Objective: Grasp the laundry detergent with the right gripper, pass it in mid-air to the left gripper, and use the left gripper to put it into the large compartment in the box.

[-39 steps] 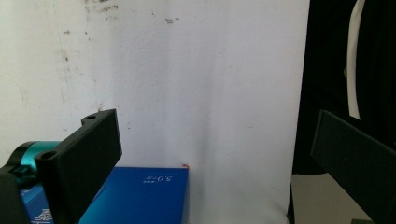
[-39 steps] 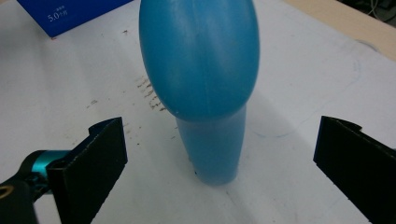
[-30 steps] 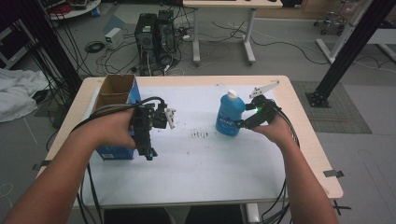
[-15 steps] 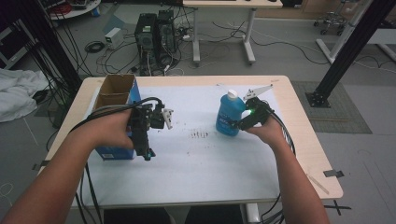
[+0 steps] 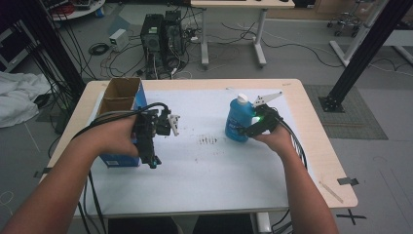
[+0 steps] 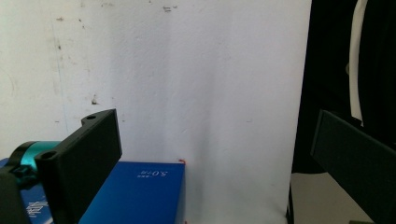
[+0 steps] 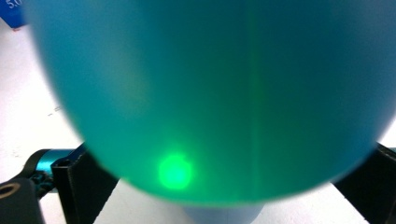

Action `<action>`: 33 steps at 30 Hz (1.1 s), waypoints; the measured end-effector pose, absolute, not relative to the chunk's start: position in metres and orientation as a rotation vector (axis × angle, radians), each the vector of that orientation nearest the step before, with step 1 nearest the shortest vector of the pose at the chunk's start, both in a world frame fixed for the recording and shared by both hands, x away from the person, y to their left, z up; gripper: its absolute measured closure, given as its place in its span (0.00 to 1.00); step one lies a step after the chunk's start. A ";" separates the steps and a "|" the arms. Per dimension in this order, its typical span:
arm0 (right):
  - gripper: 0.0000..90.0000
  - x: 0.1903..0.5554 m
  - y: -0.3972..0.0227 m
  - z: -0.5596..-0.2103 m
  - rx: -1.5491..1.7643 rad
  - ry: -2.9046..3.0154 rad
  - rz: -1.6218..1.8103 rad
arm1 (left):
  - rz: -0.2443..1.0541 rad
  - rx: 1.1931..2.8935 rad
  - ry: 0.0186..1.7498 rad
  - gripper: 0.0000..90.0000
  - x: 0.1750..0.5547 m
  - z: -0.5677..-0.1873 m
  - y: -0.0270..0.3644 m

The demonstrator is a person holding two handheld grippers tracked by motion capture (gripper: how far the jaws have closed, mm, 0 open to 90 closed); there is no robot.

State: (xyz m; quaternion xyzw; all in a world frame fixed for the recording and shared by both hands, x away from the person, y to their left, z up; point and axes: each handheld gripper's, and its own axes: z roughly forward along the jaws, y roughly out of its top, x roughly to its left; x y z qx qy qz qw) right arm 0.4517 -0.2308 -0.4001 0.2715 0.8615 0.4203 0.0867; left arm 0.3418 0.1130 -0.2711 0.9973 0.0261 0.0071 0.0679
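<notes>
A blue bottle (image 5: 237, 118) with a white cap stands upright on the white mat (image 5: 204, 180), right of centre. My right gripper (image 5: 245, 130) reaches it from the right, one jaw on each side of the body, shut on it. In the right gripper view the bottle (image 7: 210, 93) is so close that it blurs, with a green light reflected on it and the jaws at its lower edges. My left gripper (image 5: 153, 162) hangs over the near corner of an open blue box (image 5: 117, 159), jaws wide open and pointing toward the person. The left gripper view has the box (image 6: 140, 196) low between them.
A patch of dark specks (image 5: 208, 140) marks the mat between the two hands. The wooden table edge (image 5: 316, 146) runs close to the right of the right hand. Cables trail from both grippers off the near edge. Computer towers (image 5: 163, 36) stand on the floor behind the table.
The right gripper slid a little left onto the bottle, and a green light now glows on it. The left gripper and the bottle have stayed where they were.
</notes>
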 end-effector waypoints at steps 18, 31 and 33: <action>0.22 0.453 -0.230 -0.406 0.780 2.564 1.274 | 0.023 3.010 0.081 0.02 0.344 -0.272 0.115; 0.31 0.454 -0.230 -0.405 0.758 2.561 1.310 | 0.029 3.006 0.085 0.02 0.346 -0.273 0.115; 0.33 0.454 -0.230 -0.405 0.756 2.563 1.311 | 0.030 3.008 0.085 0.02 0.346 -0.273 0.115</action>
